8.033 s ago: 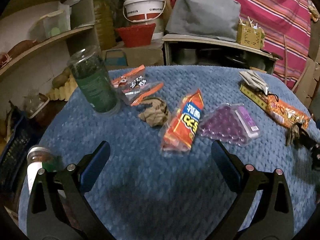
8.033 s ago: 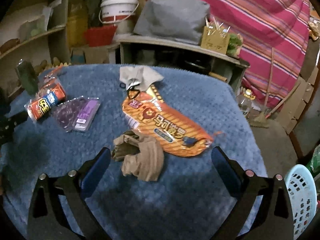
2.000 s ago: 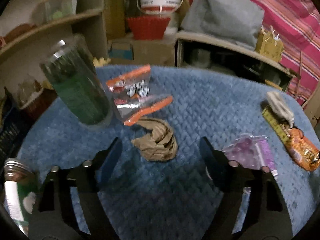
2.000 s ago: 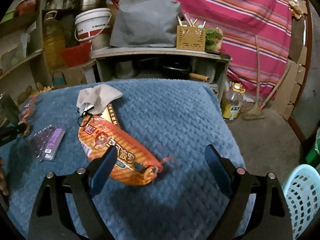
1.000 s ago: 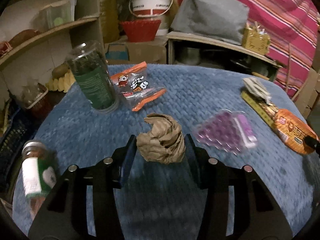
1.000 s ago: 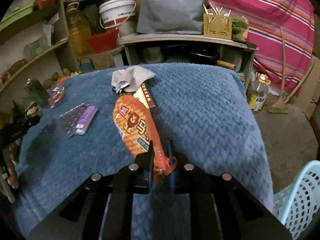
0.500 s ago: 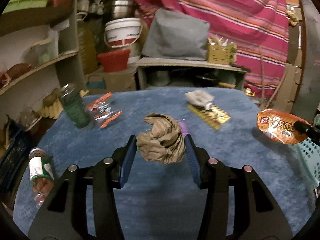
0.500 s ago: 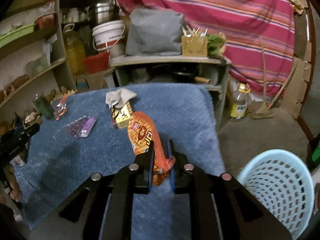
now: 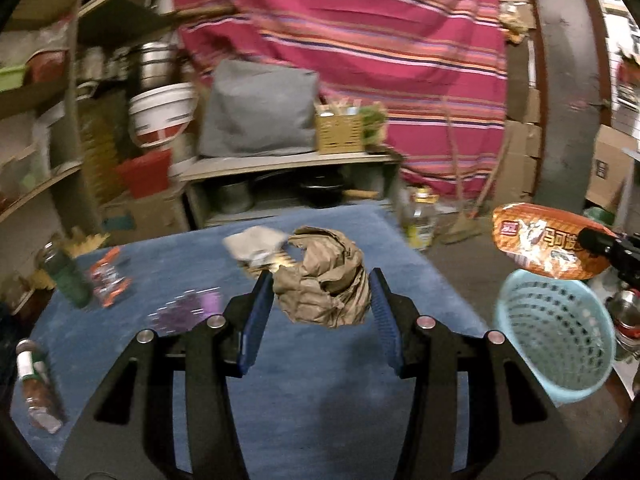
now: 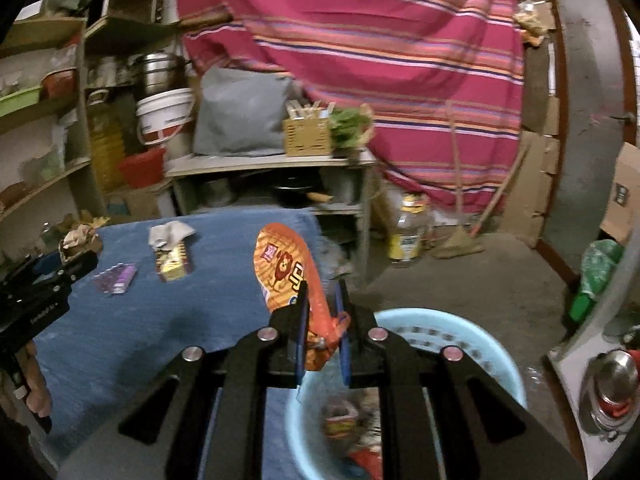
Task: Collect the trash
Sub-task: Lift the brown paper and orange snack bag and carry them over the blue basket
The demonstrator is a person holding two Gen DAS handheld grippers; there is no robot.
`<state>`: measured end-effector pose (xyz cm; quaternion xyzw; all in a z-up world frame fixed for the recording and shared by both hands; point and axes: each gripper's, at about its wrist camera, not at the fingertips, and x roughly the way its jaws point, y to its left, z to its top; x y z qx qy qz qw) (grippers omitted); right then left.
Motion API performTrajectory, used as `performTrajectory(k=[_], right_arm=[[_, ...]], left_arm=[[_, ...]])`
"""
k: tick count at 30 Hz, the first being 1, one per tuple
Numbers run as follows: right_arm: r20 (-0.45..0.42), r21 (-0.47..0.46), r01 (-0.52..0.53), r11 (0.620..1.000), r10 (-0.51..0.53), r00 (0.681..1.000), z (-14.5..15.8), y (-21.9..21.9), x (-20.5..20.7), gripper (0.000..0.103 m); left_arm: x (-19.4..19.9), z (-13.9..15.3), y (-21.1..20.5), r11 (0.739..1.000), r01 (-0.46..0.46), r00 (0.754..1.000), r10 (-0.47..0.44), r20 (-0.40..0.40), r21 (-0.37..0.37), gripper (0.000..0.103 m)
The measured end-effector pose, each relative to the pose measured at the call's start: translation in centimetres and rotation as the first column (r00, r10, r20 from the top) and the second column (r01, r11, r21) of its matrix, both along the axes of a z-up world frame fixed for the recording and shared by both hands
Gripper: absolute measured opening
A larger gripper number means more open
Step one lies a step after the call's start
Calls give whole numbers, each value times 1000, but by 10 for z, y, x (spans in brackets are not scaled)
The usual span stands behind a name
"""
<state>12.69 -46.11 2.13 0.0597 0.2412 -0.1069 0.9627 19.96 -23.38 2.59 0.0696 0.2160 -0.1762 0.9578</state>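
Indoor lighting is dim and warm, with no lamp in view. Both fisheye views bend straight lines heavily toward the edges and end in black corners. Motion blur smears the shelves (image 9: pixel 36 128) and the small packets on the blue blanket (image 9: pixel 320 372). Soft shadows lie on the blanket. Shelf recesses are nearly black.

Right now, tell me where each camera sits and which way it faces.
Left wrist: on the left gripper, looking forward over the blue table toward the basket; its jaws grip the crumpled paper.
Right wrist: on the right gripper, above the basket; its jaws pinch the orange snack bag; a hand shows.
Shared: table, basket, snack bag.
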Motion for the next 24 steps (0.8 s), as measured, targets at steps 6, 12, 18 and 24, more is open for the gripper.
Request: performTrajectory(k=[6,12,18,24], right_arm=[[-11,0,88,996,-88,996,-7,-48,-33,13],[-35,1,135,991,-135,990,-16,-81,-55,13],[-67,20,167,986,-166,984,-28,-103,-61,13],[-81,28,175,984,-173,982,-35,-109,-61,13]], left_arm=[[-23,-6,-67,994,105,994,-106,15,20,48],[-34,-33,-126,979,200,979,-198,-46,34,48],[-36,-48,-163,967,250,965,-245,-93,43,48],[-40,-53,-187,958,281,955,-274,-111,56,50]])
